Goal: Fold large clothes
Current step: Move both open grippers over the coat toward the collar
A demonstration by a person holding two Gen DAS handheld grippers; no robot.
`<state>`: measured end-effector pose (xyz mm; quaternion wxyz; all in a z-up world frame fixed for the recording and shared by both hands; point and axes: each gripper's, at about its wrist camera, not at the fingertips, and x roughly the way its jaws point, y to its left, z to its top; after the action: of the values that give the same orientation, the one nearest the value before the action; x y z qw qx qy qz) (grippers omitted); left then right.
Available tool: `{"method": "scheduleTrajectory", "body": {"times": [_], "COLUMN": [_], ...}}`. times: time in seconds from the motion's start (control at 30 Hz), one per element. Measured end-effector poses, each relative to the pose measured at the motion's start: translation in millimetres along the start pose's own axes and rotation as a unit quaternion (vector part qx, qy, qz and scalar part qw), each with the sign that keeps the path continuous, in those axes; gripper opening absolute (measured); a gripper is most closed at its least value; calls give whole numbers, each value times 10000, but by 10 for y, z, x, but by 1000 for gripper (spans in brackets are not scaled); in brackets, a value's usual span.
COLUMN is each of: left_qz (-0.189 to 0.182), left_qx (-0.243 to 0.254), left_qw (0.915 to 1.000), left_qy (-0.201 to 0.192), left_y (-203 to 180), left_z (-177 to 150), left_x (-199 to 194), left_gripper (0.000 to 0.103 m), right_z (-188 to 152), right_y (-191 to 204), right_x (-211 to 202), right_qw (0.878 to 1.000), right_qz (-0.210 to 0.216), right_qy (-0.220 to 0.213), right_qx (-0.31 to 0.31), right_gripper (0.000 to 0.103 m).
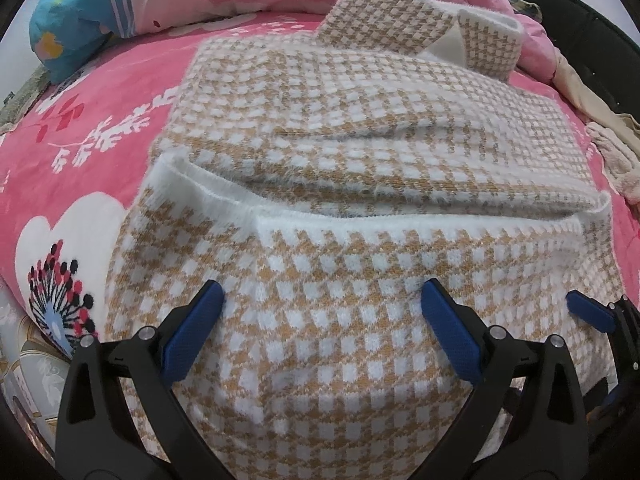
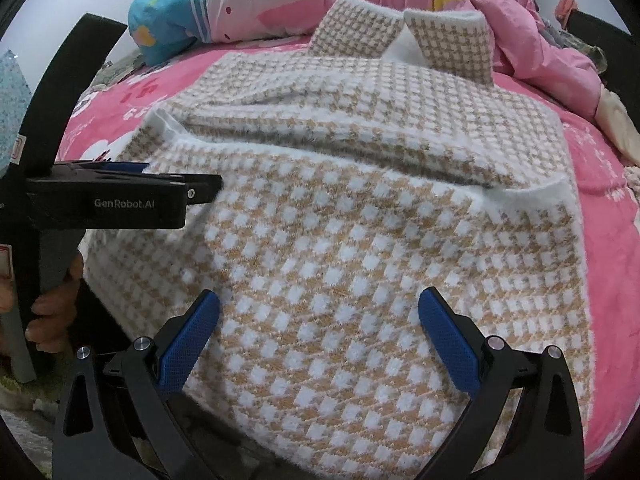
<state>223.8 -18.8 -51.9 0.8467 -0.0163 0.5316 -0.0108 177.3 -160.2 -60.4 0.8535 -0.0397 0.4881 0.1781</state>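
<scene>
Nearest you: left gripper (image 1: 322, 312), jaws spread wide, nothing between the pads; it hangs over the near hem of the sweater (image 1: 344, 208). Right gripper (image 2: 320, 320), likewise spread and empty, over the same hem further to your right. Its blue pad shows at the right edge of the left view, so the two sit side by side, close together.

Item: sweater, tan-and-white check, lying on the bed (image 1: 100, 128). The near part drapes over the bed edge towards you. Its long axis runs straight away from both grippers, hem near, collar (image 1: 420, 28) far.

Mid: both sleeves are folded across the body, white cuffs showing at the left and right sides. The cross fold line would lie just beyond them.

Far: collar flaps standing up; behind them the pink quilt (image 2: 460, 4) and a blue pillow (image 1: 76, 20).

Judgement: side folds look done; the hem-to-collar fold remains. Each gripper is about equally near its own hem corner, so you would take left corner with left, right with right.
</scene>
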Motion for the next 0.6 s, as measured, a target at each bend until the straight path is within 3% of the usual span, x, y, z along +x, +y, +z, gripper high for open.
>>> {"method": "scheduleTrajectory", "body": {"times": [0.23,0.37,0.6], "left_qz": [20,11,44], "left_qx": [-210,-220,-136], "left_qw": [9997,9991,9965], "left_qy": [-151,-367,-823], "left_y": [55,70,27], "left_z": [-23,8,119], "left_x": [-166,-351,-662], "left_gripper": [96,96,96], "right_z": [-4,-8,39], "right_y": [-106,-323,-609], "right_x": [-247,-482,-794], "right_qw": [9996,9971,9919], "right_qz": [70,279,286], "right_qy": [-229,-437,-723], "right_qx": [155,558,1001], "right_gripper": [97,97,97]}}
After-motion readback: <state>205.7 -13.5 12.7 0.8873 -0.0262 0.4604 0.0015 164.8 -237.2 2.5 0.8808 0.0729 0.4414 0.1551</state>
